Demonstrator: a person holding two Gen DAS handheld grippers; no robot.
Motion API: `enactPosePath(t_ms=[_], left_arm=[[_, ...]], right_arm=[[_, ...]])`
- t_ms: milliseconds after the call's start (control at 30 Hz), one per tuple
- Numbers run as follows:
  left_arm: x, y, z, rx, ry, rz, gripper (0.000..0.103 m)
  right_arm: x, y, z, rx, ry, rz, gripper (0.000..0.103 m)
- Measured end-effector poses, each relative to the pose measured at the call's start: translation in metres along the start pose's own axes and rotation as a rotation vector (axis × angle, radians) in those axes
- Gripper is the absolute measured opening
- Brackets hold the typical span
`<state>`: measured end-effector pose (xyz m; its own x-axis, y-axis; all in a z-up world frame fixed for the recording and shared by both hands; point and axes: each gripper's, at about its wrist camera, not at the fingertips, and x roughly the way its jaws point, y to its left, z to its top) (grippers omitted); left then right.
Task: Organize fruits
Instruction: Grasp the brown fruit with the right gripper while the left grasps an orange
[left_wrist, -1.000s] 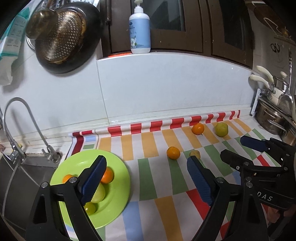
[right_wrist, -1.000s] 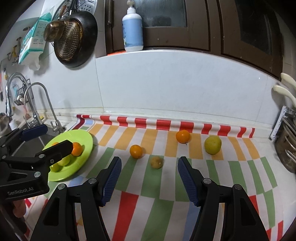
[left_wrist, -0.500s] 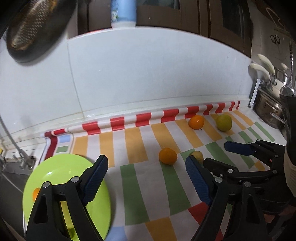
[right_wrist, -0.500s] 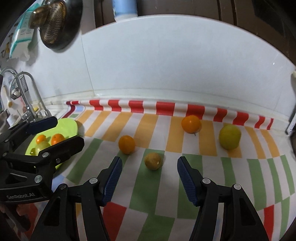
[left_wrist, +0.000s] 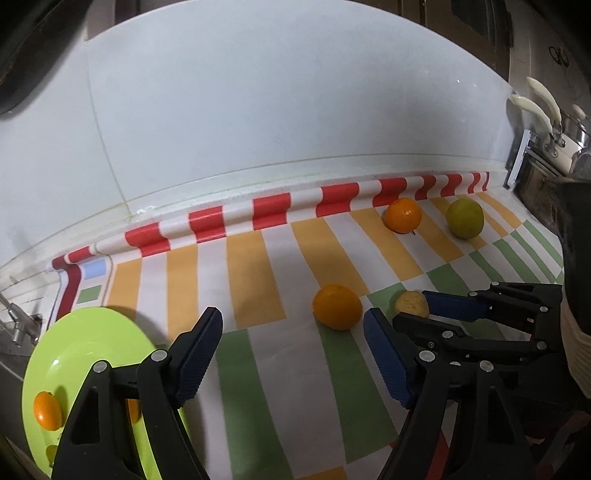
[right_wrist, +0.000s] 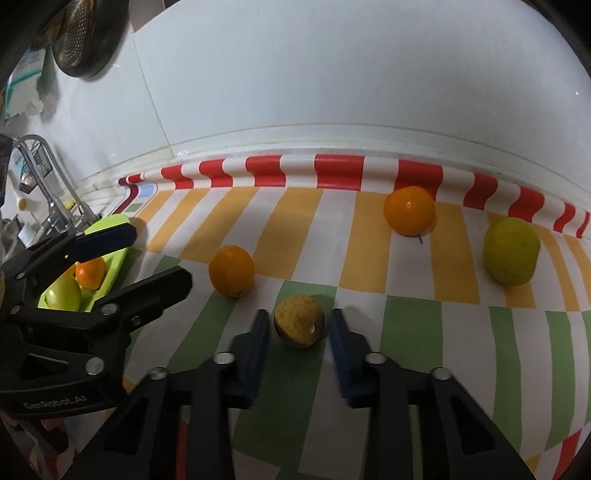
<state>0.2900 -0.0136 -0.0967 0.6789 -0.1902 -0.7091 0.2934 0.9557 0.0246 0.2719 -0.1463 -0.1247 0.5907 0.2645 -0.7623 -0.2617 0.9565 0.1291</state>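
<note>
One mat (left_wrist: 258, 369): striped sheet on the counter. It fills more of both views than a second ago, because both claws have come down toward it. Four fruits lie loose on it.
Plate (left_wrist: 74, 354): lime green, at the mat's left end. It has slid to the left view's corner as that claw swung toward the loose fruit.
Left claw (left_wrist: 291, 321): spread but narrowing, with nothing between the pads. The near orange (left_wrist: 337, 306) lies just beyond the tips, likely its target.
Right claw (right_wrist: 299, 317): a second ago it was wide. Now it is pinched on the spotted fruit (right_wrist: 299, 326), a pad against each side, and the fruit rests on a green stripe.
Meaning: the grasp looks made. I judge that lifting it and carrying it left to the plate comes next.
Green fruit (right_wrist: 511, 251): at the far right near the wall, untouched.
Far orange (right_wrist: 408, 216): beside the red-striped edge, well apart from both claws.
Hidden, plate: the left claw's arm and the frame edge cut it, so its fruit count is unclear. An orange and a green one show in the right view.
Hidden, grip: how firmly the pads bear on the fruit cannot be told.
Hidden, right edge of left view: a dark blurred shape, unreadable.
</note>
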Motion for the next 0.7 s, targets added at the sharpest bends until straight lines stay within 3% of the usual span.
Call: enactPosePath(t_ms=[167, 333, 500, 700], left_arm=[[0.014, -0.005, 0.004, -0.002, 0.021, -0.012, 0.071], [0.032, -0.013, 0.008, -0.012, 0.059, -0.049, 0.057], [0.043, -0.015, 0.008, -0.02, 0.082, -0.078, 0.036], [0.034, -0.017, 0.005, -0.014, 0.071, -0.072, 0.036]], right_arm=[[-0.008, -0.008, -0.004, 0.022, -0.028, -0.032, 0.029], [-0.015, -0.023, -0.004, 0.073, -0.043, -0.051, 0.029], [-0.018, -0.027, -0.004, 0.087, -0.049, -0.064, 0.029], [-0.022, -0.028, -0.005, 0.096, -0.053, -0.066, 0.029]])
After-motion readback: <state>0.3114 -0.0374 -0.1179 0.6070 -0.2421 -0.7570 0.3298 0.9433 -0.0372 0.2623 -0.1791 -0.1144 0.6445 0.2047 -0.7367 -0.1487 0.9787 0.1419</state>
